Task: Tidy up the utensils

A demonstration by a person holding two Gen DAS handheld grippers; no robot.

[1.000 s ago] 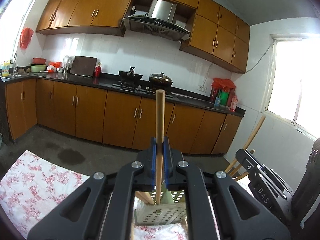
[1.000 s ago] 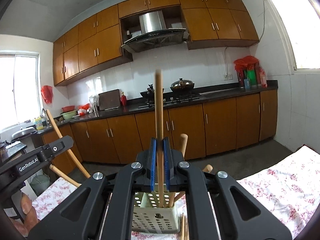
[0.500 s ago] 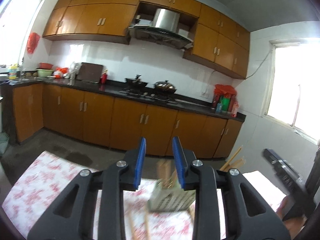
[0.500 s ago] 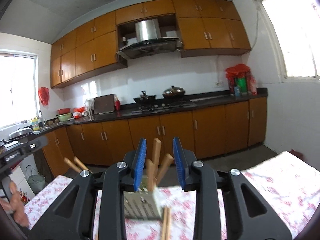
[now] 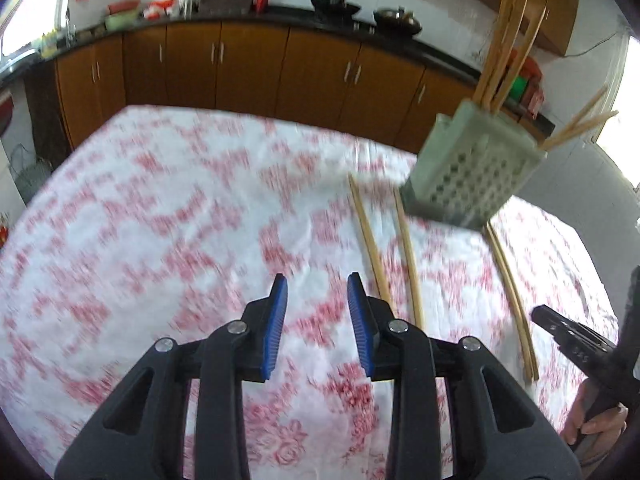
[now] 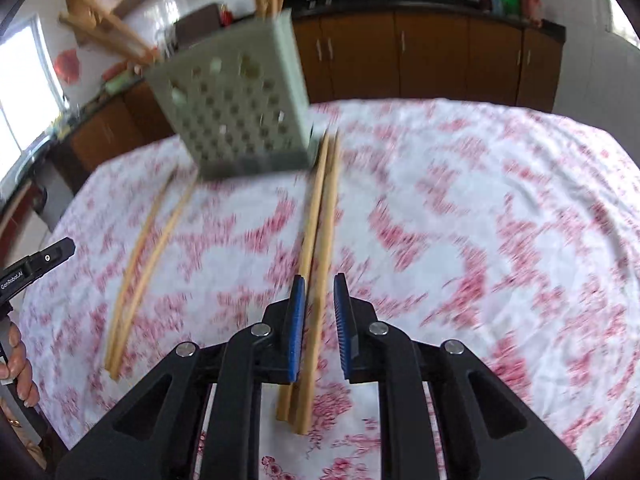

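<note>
A pale perforated utensil holder (image 5: pixel 472 172) (image 6: pixel 236 108) stands on the floral tablecloth with several wooden chopsticks (image 5: pixel 500 44) upright in it. Two chopsticks (image 5: pixel 384 248) lie on the cloth just right of my left gripper (image 5: pixel 316 304), which is open and empty above the cloth. Another pair (image 5: pixel 512 292) lies further right. My right gripper (image 6: pixel 320 308) is open, its jaws hovering on either side of a pair of chopsticks (image 6: pixel 316 248) lying on the cloth. A second pair (image 6: pixel 148 248) lies to its left.
The table (image 5: pixel 140 220) carries a white cloth with red flowers. Wooden kitchen cabinets (image 5: pixel 248 68) and a dark counter run behind it. The other gripper and the hand holding it show at the frame edges (image 5: pixel 580 348) (image 6: pixel 36 268).
Both grippers held a chopstick upright over the holder, then opened and released it. Both have since tilted down toward the chopsticks lying on the cloth.
</note>
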